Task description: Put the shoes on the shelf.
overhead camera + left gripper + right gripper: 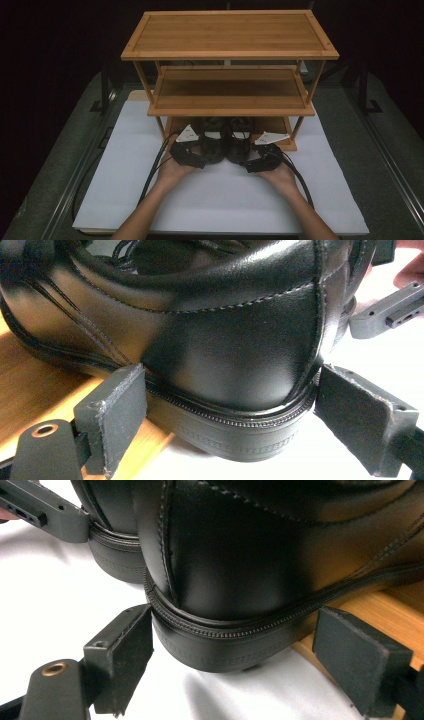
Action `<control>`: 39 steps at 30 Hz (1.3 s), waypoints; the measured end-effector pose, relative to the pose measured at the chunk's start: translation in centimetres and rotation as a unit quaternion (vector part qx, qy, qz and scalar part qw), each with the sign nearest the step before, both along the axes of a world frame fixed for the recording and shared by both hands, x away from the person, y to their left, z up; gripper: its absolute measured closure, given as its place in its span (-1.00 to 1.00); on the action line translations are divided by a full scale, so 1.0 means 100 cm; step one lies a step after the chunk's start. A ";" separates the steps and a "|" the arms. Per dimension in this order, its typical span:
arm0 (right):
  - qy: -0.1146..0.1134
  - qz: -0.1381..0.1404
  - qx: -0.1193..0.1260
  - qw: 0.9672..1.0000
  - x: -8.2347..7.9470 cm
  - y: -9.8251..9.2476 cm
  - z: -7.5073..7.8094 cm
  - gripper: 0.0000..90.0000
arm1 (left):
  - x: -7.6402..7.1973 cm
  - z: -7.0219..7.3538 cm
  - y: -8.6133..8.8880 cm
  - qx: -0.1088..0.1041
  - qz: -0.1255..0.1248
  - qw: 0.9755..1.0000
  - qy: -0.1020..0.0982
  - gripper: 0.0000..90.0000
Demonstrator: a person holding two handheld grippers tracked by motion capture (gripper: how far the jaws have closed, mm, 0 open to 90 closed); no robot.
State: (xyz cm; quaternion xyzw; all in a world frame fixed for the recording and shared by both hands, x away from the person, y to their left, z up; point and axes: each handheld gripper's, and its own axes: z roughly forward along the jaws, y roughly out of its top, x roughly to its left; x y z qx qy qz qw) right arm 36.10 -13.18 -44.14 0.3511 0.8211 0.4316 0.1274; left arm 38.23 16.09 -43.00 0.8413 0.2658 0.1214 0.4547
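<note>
Two black leather shoes stand side by side on the bottom shelf (280, 126) of a bamboo rack (230, 32), heels poking out toward me. My left gripper (205, 159) has the left shoe (213, 145) by the heel. In the left gripper view both pads (117, 412) press the sole edge of that shoe (225, 340). My right gripper (250, 163) holds the right shoe (239, 145) the same way. In the right gripper view its pads (125, 650) sit against the heel of that shoe (240, 555), over the shelf's front edge (380, 610).
The rack has three shelves; the middle shelf (230, 90) overhangs the shoes closely, and its legs (161, 127) flank them. A white board (220, 200) covers the table in front of the rack. Black cables (152, 175) trail back from both grippers.
</note>
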 end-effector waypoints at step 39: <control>-0.006 -0.024 0.010 1.000 0.002 -0.031 0.016 -0.62 | -0.005 0.010 0.017 0.014 0.019 1.000 0.008 -0.70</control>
